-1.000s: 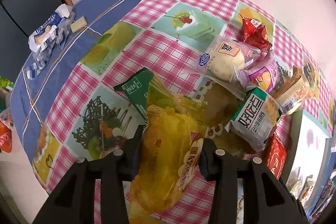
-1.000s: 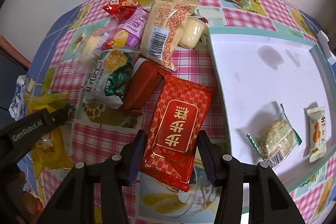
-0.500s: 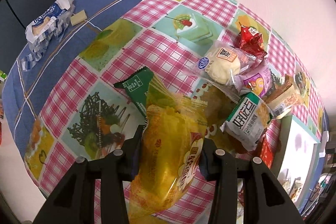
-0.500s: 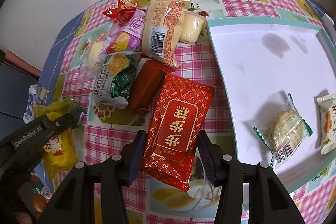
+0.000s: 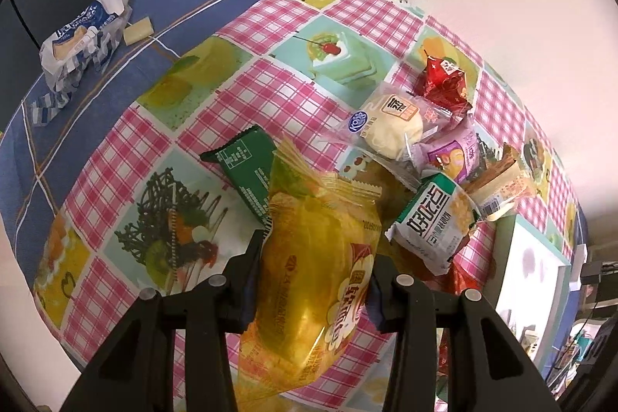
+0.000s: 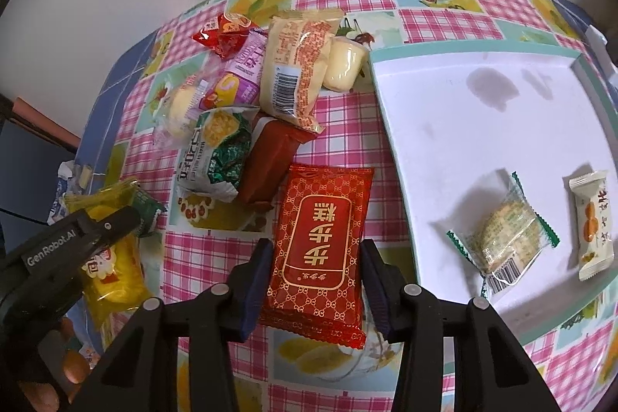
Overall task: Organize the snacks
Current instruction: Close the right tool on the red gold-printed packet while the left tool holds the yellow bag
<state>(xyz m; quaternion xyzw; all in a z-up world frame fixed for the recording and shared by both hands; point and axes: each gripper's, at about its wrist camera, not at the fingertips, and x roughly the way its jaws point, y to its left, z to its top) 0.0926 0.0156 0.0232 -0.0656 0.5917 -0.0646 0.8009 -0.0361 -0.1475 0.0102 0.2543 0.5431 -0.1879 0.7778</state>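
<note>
My left gripper (image 5: 313,280) is shut on a yellow bread packet (image 5: 316,257) and holds it above the checked tablecloth; a dark green packet (image 5: 247,168) lies under it. My right gripper (image 6: 316,269) has a red packet with gold print (image 6: 320,242) between its pads, which press on it as the jaws are closing. To its right lies the white tray (image 6: 483,141) with two small packets (image 6: 506,234) inside. The snack pile (image 6: 270,95) sits up and to the left. The left gripper (image 6: 127,219) and yellow packet (image 6: 112,280) show at the left.
The pile holds a green-white packet (image 5: 436,219), a wrapped bun (image 5: 390,126), a purple packet (image 6: 239,76), a beige packet (image 6: 297,64), a pudding cup (image 6: 345,62) and a brown-red packet (image 6: 270,161). A blue-white wrapper (image 5: 77,33) lies far left. The wall runs close behind.
The right gripper has risen slightly with the red packet, its jaws a little narrower. The left gripper has tilted a little and still holds the yellow packet.
</note>
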